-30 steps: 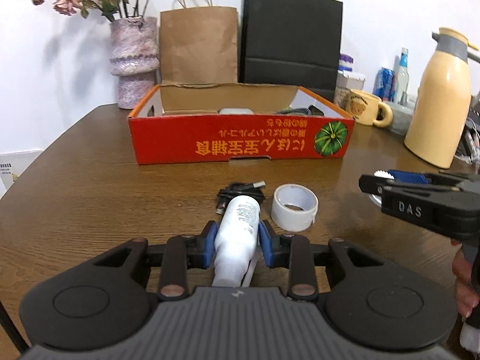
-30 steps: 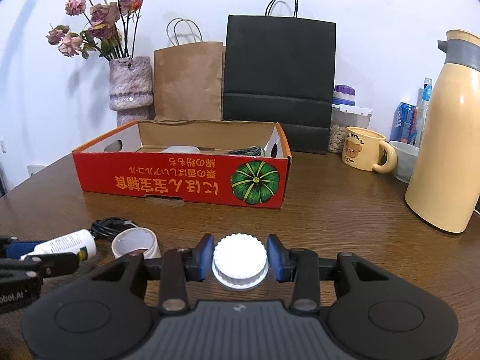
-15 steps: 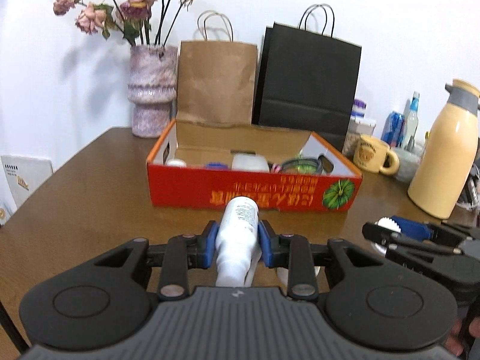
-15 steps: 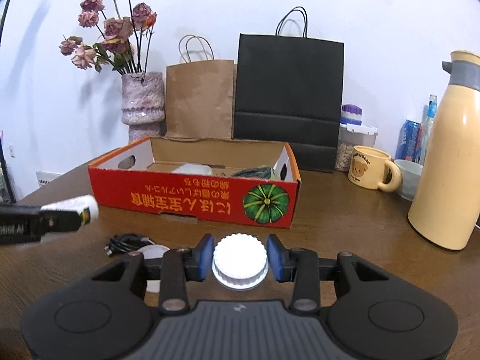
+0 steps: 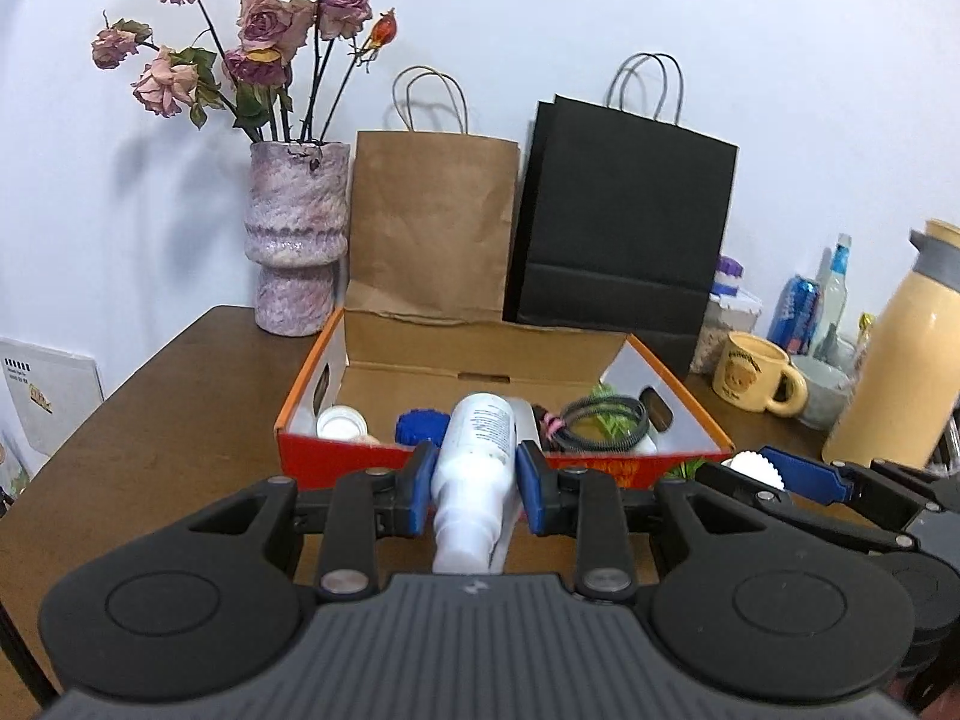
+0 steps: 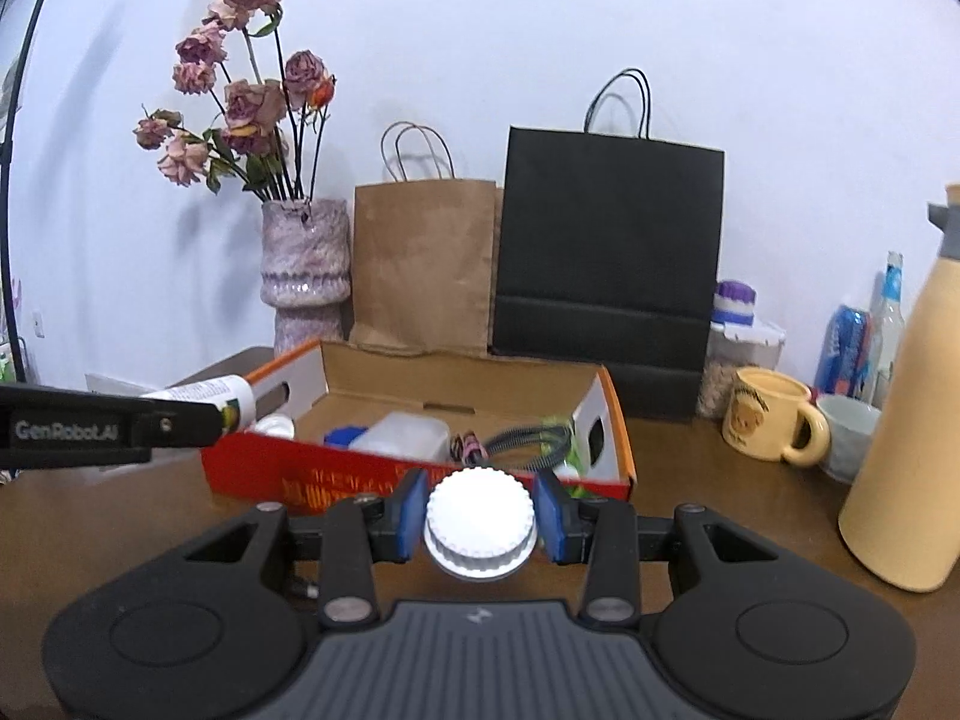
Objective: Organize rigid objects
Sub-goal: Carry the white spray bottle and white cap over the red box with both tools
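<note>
Both hand-held grippers risen above brown table (image 6: 690,456): left (image 5: 474,489) clamps white bottle (image 5: 480,450), right (image 6: 480,519) clamps white cap (image 6: 480,528).

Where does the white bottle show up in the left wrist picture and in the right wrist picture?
Left wrist view: the white bottle sits at lower centre, clamped in the left claw.
Right wrist view: its end pokes in at the left edge.
Shared landmark: the red cardboard box, just beyond the bottle in both.
</note>
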`<state>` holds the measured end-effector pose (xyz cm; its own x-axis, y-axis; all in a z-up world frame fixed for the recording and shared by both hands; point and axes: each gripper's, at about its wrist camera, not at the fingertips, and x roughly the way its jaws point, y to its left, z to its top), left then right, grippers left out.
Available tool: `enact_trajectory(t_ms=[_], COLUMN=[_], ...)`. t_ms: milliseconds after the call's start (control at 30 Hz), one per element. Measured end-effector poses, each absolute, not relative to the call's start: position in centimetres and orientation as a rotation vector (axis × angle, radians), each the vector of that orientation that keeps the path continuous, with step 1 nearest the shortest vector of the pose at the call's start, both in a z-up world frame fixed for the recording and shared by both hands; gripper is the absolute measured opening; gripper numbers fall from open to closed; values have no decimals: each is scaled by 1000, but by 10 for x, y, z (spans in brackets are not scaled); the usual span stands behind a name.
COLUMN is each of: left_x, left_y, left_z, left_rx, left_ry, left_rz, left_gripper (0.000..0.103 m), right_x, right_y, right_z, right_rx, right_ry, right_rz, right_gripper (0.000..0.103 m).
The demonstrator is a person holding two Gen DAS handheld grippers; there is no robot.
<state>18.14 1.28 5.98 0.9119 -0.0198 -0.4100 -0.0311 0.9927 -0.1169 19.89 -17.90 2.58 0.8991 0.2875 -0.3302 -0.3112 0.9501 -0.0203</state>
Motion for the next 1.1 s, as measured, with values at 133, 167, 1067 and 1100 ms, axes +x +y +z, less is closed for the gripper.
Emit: enact_trajectory(t_ms=[133, 167, 1067, 1100], left_x=[196, 200, 332, 337], left_y=[18, 19, 44, 44], left_z=[63, 64, 50, 48], left_rx=[-147, -153, -162, -155], left_ry=[411, 408, 432, 438], left_rz=[23, 26, 141, 145], left_gripper=[30, 30, 30, 30], right_x=[215, 220, 352, 357], right_y=[-175, -174, -143, -142], right_z=[31, 31, 31, 29], right_rx=[-61, -59, -39, -40], right_ry=[323, 322, 334, 338], right_rz=[311, 310, 306, 306], right_gripper=[38, 38, 38, 38])
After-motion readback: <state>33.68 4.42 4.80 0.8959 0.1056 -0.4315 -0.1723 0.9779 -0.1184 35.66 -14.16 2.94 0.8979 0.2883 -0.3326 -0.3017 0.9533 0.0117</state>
